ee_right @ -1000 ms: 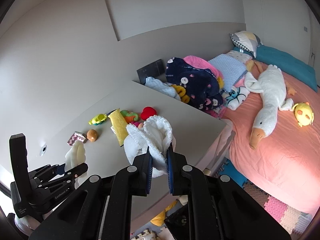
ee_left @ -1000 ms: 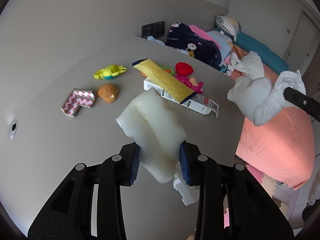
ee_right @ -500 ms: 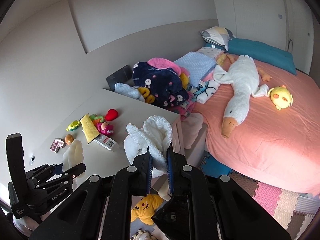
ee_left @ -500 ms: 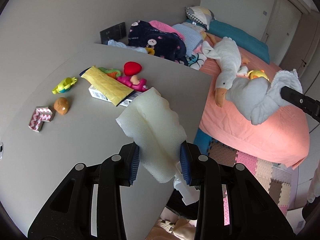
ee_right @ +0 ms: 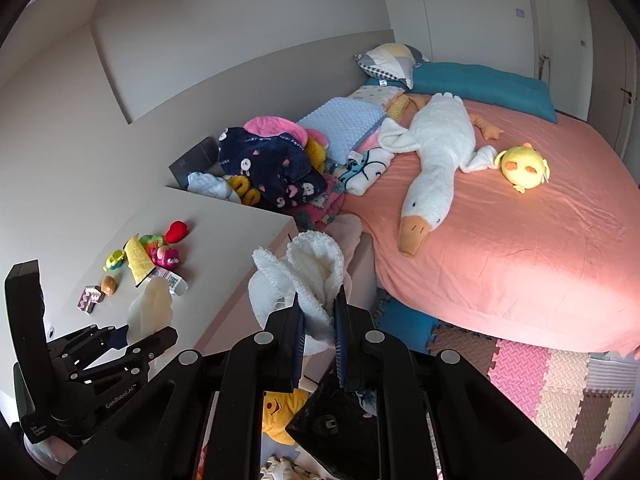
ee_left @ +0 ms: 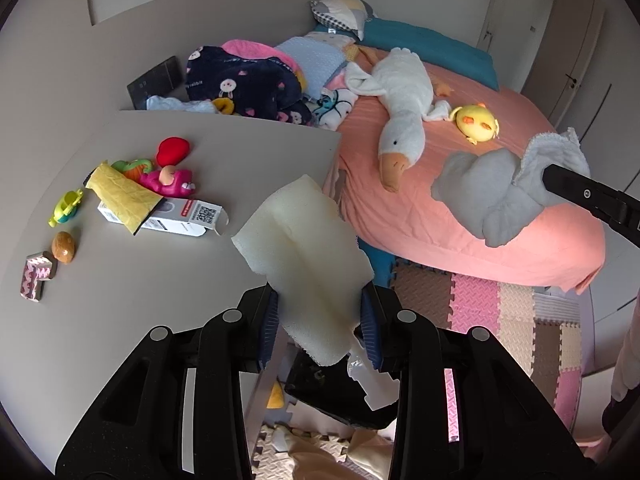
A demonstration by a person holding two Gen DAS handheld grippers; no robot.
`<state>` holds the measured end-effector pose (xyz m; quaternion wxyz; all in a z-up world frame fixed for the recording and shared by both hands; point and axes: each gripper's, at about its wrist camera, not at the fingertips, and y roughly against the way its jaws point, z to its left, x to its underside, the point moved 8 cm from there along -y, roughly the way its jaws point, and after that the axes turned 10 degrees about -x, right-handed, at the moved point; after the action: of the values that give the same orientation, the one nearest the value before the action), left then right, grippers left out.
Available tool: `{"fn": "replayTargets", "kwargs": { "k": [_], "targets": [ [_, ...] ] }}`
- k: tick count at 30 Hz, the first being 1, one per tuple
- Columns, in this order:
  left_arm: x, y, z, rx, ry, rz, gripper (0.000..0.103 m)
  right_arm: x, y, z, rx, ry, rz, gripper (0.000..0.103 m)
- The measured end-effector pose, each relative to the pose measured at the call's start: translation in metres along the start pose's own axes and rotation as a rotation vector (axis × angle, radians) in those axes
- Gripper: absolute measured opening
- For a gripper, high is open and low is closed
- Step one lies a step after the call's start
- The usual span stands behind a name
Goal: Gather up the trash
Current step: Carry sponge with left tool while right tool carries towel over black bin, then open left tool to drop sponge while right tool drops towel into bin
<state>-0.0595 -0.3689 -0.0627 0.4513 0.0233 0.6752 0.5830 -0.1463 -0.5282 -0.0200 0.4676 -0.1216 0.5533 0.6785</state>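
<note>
Left tool (ee_left: pixel 318 322) gripped foam sheet (ee_left: pixel 304 248), right tool (ee_right: pixel 319 334) clamped white cloth (ee_right: pixel 308 276); box (ee_left: pixel 176 216) & wrapper (ee_left: pixel 120 196) left on surface (ee_left: pixel 140 292).

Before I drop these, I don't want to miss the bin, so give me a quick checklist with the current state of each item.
1. Left tool grips the foam piece: ok.
2. Right tool grips the white cloth: ok.
3. Black bin bag visible below both tools: ok.
4. Bag mouth open wide enough: cannot tell.
5. Foam directly above the bag: cannot tell, it hangs near the table edge.
6. Box and yellow wrapper collected: not ok, both on the table.
</note>
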Motion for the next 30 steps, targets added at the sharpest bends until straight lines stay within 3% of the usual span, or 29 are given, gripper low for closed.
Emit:
{"fn": "replayTargets", "kwargs": {
  "k": [9,12,13,14,15,16,17,21,30],
  "targets": [
    [0.003,-0.011,-0.025,0.029,-0.043,0.029,0.035,0.008,0.001,-0.021,0.032,-0.022,0.024,0.014],
    [0.006,-0.015,-0.031,0.056,-0.054,0.042,0.042,0.011,-0.004,-0.024,0.036,-0.024,0.049,0.016],
    [0.006,-0.014,-0.032,0.071,-0.055,0.04,0.054,0.012,-0.005,-0.025,0.038,-0.029,0.058,0.021],
    [0.006,-0.012,-0.033,0.081,-0.048,0.028,0.069,0.013,-0.006,-0.027,0.051,-0.036,0.066,0.038],
    [0.004,-0.008,-0.032,0.091,-0.036,0.009,0.077,0.012,-0.005,-0.029,0.062,-0.039,0.062,0.057],
    [0.002,-0.004,-0.031,0.09,-0.027,-0.011,0.09,0.009,-0.001,-0.03,0.082,-0.036,0.042,0.064],
    [-0.001,0.0,-0.029,0.081,-0.021,-0.031,0.092,0.007,0.003,-0.03,0.105,-0.024,0.018,0.071],
    [-0.009,0.008,-0.02,0.036,-0.003,-0.078,0.096,-0.002,0.013,-0.029,0.135,0.009,-0.029,0.075],
    [-0.007,0.007,-0.008,0.029,0.04,-0.065,0.096,-0.001,0.008,-0.027,0.119,0.006,-0.011,0.075]
  ]
}}
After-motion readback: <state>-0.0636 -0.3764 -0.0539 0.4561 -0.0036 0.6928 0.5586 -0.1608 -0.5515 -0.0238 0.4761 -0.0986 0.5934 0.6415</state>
